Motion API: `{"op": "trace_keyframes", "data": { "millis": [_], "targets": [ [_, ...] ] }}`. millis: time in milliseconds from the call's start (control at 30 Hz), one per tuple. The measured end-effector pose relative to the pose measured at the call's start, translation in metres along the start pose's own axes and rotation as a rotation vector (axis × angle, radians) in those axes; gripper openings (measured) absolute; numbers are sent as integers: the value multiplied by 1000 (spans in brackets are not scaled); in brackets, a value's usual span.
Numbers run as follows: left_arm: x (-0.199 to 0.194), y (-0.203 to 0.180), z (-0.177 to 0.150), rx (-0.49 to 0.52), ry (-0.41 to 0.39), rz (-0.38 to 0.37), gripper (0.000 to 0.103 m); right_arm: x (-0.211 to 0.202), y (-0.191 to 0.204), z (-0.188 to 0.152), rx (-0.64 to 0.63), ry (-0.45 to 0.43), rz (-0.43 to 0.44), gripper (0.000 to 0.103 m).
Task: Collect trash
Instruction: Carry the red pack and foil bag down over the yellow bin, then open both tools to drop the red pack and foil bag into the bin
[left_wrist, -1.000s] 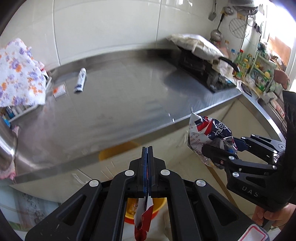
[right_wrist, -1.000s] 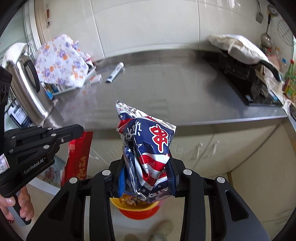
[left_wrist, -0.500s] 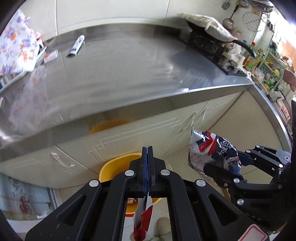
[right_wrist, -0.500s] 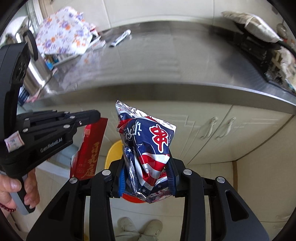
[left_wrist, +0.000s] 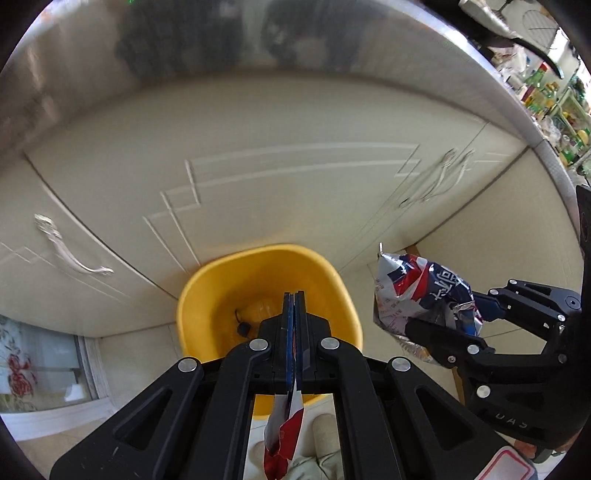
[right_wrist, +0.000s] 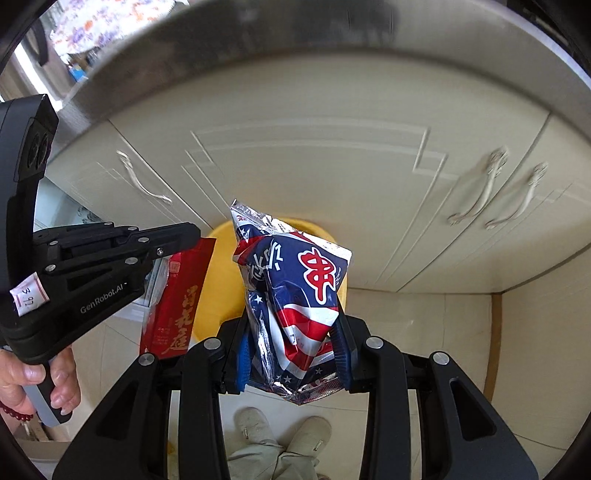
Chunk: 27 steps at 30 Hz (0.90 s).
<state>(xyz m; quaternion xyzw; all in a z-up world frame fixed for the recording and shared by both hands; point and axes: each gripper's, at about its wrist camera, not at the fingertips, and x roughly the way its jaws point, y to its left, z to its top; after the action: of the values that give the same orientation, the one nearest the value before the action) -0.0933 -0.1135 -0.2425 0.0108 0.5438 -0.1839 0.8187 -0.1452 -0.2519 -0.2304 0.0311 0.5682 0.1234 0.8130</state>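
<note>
Two pieces of trash in hand, both above the round yellow plastic bin (left_wrist: 266, 280) on the floor against the cream cabinet doors (left_wrist: 258, 177).

Left gripper (left_wrist: 294, 306): clenched hard on a flat red foil packet with gold lettering (right_wrist: 177, 295), jaws pressed nearly flush with only the thin sheet between them. Packet hanging straight down from the pinch, lower end trailing below the jaws. Bin mouth directly ahead of and beneath the fingertips in the left wrist view.

Right gripper (right_wrist: 291, 332): grasping a crumpled red, white and blue foil snack bag (right_wrist: 291, 288) around its lower half, blue pads (right_wrist: 338, 343) squeezing in from both sides, top of the bag standing up beyond the fingertips. Bin rim partly hidden behind the bag; right gripper just beside the left, slightly off to the bin's side.

Handling, as a guess: both very light, thin, crinkly and slick. No fragility to worry about. Flat packet likely to flutter or cling to a pad on release; puffed bag springy, liable to slide if the squeeze loosens early. Best hold near the middle or a crimped seam, as now.

Pose: both tools angled forward and downward, the person's left hand (right_wrist: 33, 380) wrapped round the left grip, slippered feet (right_wrist: 280, 428) below. Nothing dropped yet.
</note>
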Motion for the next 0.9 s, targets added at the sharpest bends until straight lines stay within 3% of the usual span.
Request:
{"op": "trace_keyframes", "data": {
  "millis": [333,633,733,833,900],
  "targets": [
    [30,1,17,18,-20,-6,2,42,-11,8,9,14,22,38],
    [57,12,5,-4,13,9,2,72,-17,-1,3,57,54,38],
    [62,21,1,-34,13,-1,15,82,-19,-2,8,79,74,39],
    [64,26,-1,-53,9,-3,41,88,-23,-3,22,90,83,47],
    [62,28,-3,-65,4,-3,43,86,-21,-3,29,82,80,58]
  ]
}}
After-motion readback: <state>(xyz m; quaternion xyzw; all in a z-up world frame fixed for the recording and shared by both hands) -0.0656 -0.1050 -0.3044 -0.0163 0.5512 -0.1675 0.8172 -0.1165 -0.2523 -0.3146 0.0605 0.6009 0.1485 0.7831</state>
